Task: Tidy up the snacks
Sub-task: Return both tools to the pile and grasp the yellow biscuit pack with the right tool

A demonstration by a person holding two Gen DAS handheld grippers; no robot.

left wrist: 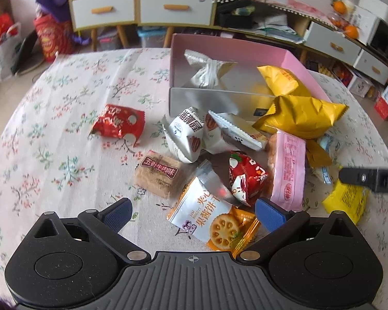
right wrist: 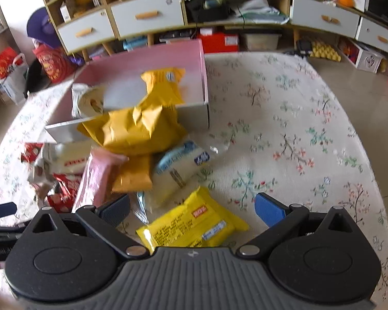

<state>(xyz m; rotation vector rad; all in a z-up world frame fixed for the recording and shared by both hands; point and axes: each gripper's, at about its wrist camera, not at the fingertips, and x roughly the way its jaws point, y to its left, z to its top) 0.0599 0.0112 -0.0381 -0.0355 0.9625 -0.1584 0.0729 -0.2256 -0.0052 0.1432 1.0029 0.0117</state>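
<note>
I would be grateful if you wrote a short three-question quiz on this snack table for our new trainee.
1. True or false: the pink box already holds a white packet and a yellow packet.
2. Multiple choice: which snack lies between the open fingers of the right tool? A) the bright yellow packet B) a red packet C) a biscuit tin
3. Fill in: the left tool is open above the jam biscuit packet, whose picture shows a round ____.

Key: 1 true; 2 A; 3 biscuit.
</note>
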